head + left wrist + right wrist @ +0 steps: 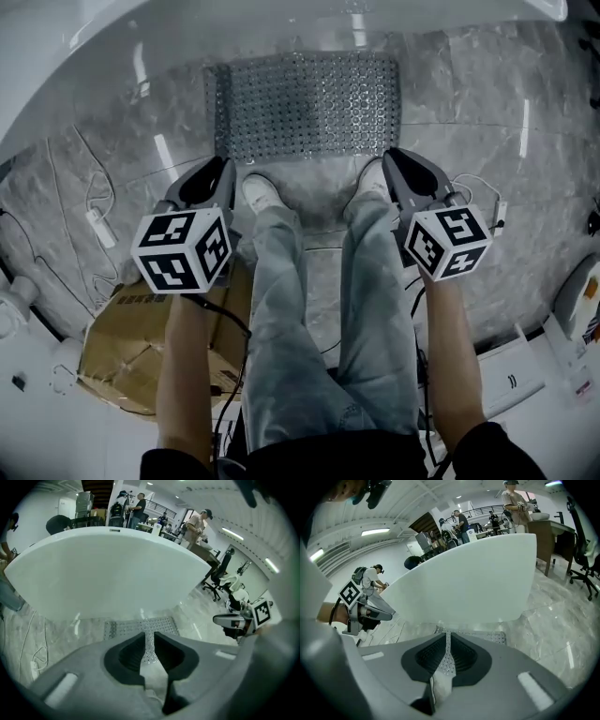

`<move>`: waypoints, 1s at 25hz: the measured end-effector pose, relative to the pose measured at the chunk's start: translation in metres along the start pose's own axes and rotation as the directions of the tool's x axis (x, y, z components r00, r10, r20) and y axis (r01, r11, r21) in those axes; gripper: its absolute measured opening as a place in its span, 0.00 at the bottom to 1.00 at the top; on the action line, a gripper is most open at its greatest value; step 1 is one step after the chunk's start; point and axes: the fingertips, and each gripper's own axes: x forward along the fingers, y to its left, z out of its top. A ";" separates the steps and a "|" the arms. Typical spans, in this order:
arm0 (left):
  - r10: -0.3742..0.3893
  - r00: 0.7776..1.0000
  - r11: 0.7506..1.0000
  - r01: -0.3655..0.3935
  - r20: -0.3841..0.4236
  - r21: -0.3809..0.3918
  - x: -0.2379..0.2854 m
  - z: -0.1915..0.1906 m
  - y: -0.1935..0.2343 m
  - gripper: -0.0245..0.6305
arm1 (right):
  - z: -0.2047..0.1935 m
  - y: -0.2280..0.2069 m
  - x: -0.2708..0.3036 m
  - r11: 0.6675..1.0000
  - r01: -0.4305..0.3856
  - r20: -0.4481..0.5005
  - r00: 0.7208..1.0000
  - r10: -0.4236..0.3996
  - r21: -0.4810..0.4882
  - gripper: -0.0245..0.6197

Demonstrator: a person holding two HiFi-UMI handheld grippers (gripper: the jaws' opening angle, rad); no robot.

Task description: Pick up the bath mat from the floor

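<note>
Your left gripper (221, 171) has its jaws a narrow gap apart, nothing between them. One rectangular, translucent, stud-covered bath mat (305, 105) lies flat on the grey marble floor (487, 112) against the smooth white tub (84, 42), just ahead of both gripper tips, untouched. Your right gripper (394, 161) has jaws barely parted, empty.

Bath mat (305, 105) on floor (487, 141) beside tub (84, 47)

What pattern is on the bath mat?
Bath mat: greyish, even rows of small round dots; clearest in head view.
</note>
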 end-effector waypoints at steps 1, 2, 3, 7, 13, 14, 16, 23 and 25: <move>0.006 1.000 1.000 -0.006 -0.011 -0.006 0.009 -0.006 0.005 0.15 | -0.006 -0.004 0.007 1.000 0.000 -0.003 1.000 0.000 -0.001 0.10; 0.014 1.000 1.000 -0.015 -0.019 -0.009 0.017 -0.011 0.010 0.17 | -0.011 -0.008 0.013 1.000 -0.003 -0.009 1.000 0.003 -0.002 0.11; 0.023 0.999 1.000 -0.024 -0.024 -0.012 0.024 -0.016 0.014 0.18 | -0.018 -0.012 0.019 1.000 -0.006 -0.018 1.000 0.006 -0.006 0.13; 0.074 0.996 0.997 -0.075 -0.043 -0.011 0.051 -0.033 0.027 0.19 | -0.040 -0.029 0.042 0.999 -0.024 -0.061 0.998 0.021 -0.034 0.16; 0.086 0.991 0.996 -0.085 -0.104 0.007 0.090 -0.058 0.047 0.32 | -0.064 -0.056 0.070 0.997 0.000 -0.102 0.995 -0.008 -0.082 0.24; 0.093 0.990 0.996 -0.093 -0.109 0.005 0.095 -0.060 0.052 0.34 | -0.067 -0.060 0.074 0.996 0.003 -0.107 0.994 -0.012 -0.087 0.25; 0.103 0.988 0.995 -0.104 -0.118 0.000 0.105 -0.064 0.063 0.38 | -0.072 -0.067 0.081 0.996 0.007 -0.115 0.993 -0.017 -0.088 0.26; 0.112 0.979 0.994 -0.108 -0.171 0.031 0.141 -0.080 0.094 0.47 | -0.097 -0.092 0.105 0.995 0.033 -0.163 0.985 -0.048 -0.096 0.35; 0.117 0.977 0.993 -0.111 -0.177 0.041 0.152 -0.082 0.103 0.48 | -0.104 -0.102 0.115 0.995 0.039 -0.174 0.983 -0.055 -0.092 0.38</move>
